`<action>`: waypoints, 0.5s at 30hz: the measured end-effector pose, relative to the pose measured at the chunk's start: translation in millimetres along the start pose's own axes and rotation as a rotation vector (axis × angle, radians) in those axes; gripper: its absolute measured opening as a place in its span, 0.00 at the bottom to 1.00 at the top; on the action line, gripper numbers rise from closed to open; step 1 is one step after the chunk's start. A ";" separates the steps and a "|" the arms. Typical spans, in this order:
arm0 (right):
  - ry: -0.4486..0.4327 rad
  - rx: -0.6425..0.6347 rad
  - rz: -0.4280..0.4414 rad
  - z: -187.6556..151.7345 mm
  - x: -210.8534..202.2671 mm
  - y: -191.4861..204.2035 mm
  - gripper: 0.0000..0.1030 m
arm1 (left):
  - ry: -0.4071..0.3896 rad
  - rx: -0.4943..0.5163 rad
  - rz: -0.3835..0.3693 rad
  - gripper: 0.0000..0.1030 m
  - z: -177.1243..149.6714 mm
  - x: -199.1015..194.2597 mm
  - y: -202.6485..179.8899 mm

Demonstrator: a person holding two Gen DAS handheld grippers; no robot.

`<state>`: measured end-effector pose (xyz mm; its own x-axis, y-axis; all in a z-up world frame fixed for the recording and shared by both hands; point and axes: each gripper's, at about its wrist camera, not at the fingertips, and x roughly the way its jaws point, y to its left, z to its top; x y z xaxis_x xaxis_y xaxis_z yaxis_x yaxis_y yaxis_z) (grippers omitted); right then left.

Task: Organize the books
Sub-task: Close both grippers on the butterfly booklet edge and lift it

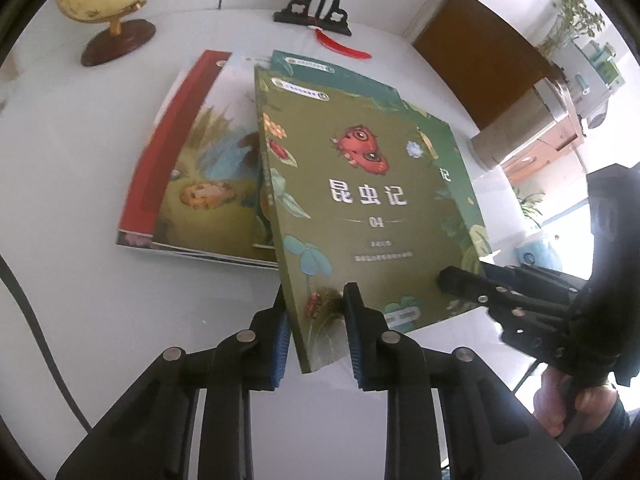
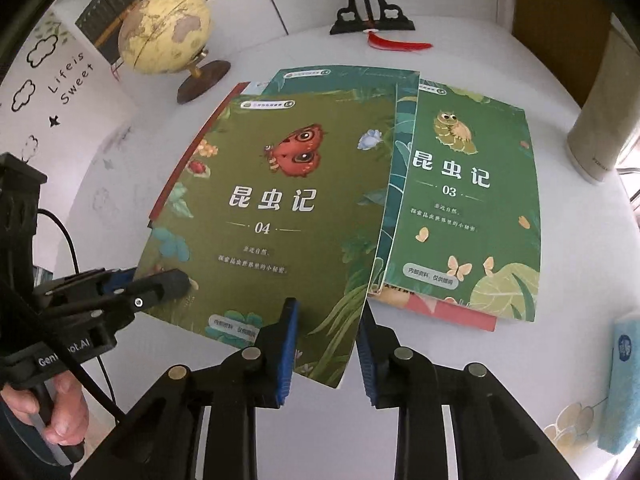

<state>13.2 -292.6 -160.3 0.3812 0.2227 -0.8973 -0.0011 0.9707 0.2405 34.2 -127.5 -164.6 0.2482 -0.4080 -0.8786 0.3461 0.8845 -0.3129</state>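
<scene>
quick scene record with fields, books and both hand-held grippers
held book: olive book 04, near edge lifted off the pile
left hand-held gripper: clamped on its near left corner
right hand-held gripper: clamped on its near right corner
beside it: green book 03, flat on other books
surface: white table
background: globe, black stand with red tassel

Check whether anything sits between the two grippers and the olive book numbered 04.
Nothing does. The left gripper pinches the 04 book at its near left corner and the right gripper at its near right corner; both already grip its bottom edge.
</scene>
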 end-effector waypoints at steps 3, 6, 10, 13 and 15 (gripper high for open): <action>-0.026 -0.004 0.019 1.2 -6.9 -4.3 0.26 | -0.009 0.008 -0.007 0.19 0.7 -1.7 1.4; -0.047 -0.040 0.007 4.1 -9.8 -1.7 0.22 | -0.048 0.042 0.002 0.17 3.2 -5.8 -6.3; -0.080 -0.116 -0.021 3.5 -15.7 8.7 0.19 | -0.106 0.123 0.009 0.17 2.5 -19.1 -26.5; -0.088 -0.137 -0.030 4.7 -16.2 9.2 0.19 | -0.130 0.176 0.018 0.17 4.2 -24.8 -40.8; -0.085 -0.135 -0.028 5.0 -15.3 6.6 0.19 | -0.141 0.202 0.032 0.17 5.8 -26.9 -48.8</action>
<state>12.0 -290.1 -143.2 0.4599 0.1929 -0.8667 -0.1119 0.9809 0.1589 15.9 -161.1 -123.6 0.3804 -0.4206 -0.8237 0.5064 0.8400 -0.1950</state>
